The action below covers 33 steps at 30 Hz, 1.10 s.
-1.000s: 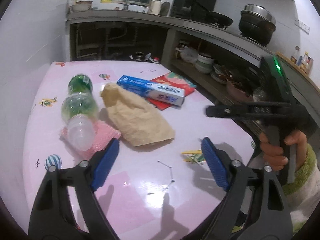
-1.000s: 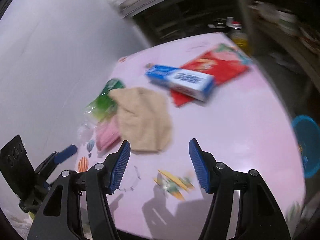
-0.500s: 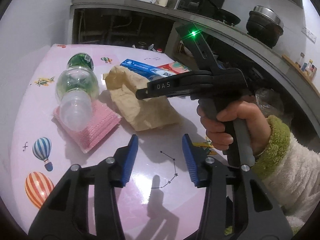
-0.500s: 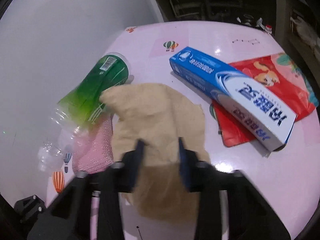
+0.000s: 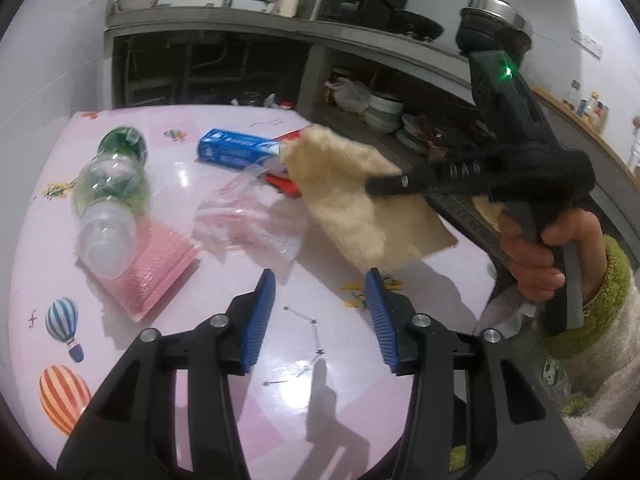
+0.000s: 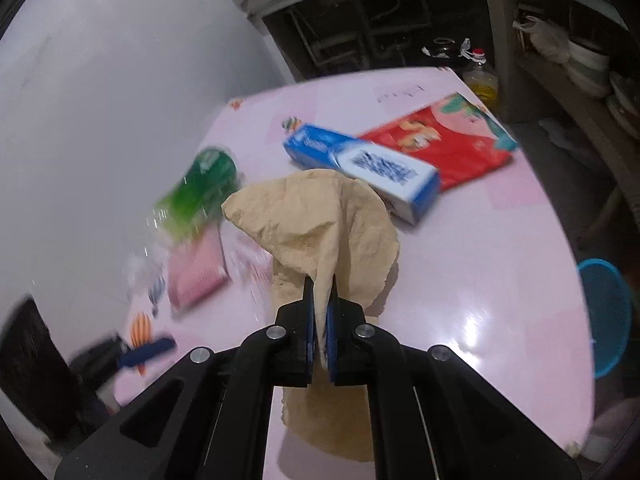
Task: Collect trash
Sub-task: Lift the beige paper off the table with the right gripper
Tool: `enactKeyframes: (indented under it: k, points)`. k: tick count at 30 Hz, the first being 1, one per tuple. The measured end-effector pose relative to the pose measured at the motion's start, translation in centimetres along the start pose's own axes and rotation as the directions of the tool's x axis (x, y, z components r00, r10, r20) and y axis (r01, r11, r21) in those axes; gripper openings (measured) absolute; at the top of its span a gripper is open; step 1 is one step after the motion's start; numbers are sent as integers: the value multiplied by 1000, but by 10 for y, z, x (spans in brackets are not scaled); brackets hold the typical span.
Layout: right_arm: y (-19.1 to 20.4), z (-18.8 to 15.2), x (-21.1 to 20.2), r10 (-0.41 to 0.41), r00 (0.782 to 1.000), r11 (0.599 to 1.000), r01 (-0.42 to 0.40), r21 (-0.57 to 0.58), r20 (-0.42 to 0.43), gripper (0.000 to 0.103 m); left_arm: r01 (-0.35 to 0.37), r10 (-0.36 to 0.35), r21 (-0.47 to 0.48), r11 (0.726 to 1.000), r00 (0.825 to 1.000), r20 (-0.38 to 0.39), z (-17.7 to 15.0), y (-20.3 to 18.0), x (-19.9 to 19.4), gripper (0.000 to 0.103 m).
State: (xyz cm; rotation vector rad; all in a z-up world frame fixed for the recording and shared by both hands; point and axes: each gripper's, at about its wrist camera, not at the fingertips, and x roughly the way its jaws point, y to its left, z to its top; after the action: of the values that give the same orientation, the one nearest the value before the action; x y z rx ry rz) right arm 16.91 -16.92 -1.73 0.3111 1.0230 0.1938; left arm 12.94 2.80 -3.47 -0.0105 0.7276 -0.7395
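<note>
My right gripper (image 6: 319, 322) is shut on a crumpled tan paper bag (image 6: 320, 220) and holds it lifted off the pink table (image 6: 480, 264); it also shows in the left wrist view (image 5: 356, 196). My left gripper (image 5: 320, 316) is open and empty above the table's near edge. A green plastic bottle (image 5: 108, 196) lies on a pink sponge cloth (image 5: 156, 268) at the left. A clear plastic wrapper (image 5: 248, 224) lies in the middle. A blue toothpaste box (image 6: 360, 168) rests beside a red packet (image 6: 440, 144).
A blue basket (image 6: 604, 316) stands on the floor right of the table. A white wall (image 6: 100, 80) borders the table's left side. Kitchen shelves with bowls (image 5: 384, 112) and a counter with pots (image 5: 496, 28) lie behind.
My right gripper has shut on the tan paper bag and lifted it up and to the right, uncovering the clear wrapper. My left gripper has widened a little.
</note>
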Motion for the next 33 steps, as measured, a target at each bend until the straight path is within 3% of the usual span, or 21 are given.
enactKeyframes:
  k: [3,6,10,12,14,18,22,26,30,33]
  points:
    - [0,-14,7,46,993,999,-49,-19,-109,5,27,-28,28,999,999,26,3,-9,-3,71]
    - [1,-28,21,166,959,985,-171,0,-229,5,66,-69,78,995,997,42,4,-21,-4,82]
    - [4,-41,35,244,912,968,-249,28,-331,5,63,-69,142,988,997,35,-3,-31,1,87]
    - [-3,-44,40,312,880,949,-303,84,-359,5,82,-84,124,989,996,17,-4,-27,4,87]
    - [-7,-47,41,346,865,938,-327,113,-363,5,79,-79,101,992,997,-10,-4,-24,7,87]
    - [-19,-48,49,325,876,945,-294,141,-356,5,117,-118,101,988,993,-4,-6,-22,0,87]
    - [-28,-45,56,330,878,942,-282,182,-347,6,98,-94,138,986,995,-30,-11,-25,4,87]
    - [-17,-43,56,214,915,977,-198,81,-341,10,64,-51,164,984,995,-83,-19,-29,16,87]
    - [-9,-37,33,147,953,988,-155,-10,-265,40,64,-49,157,985,994,-93,-25,-26,16,87]
    - [-5,-30,19,136,972,989,-143,-24,-193,51,53,-37,155,986,994,-104,-29,-23,15,85]
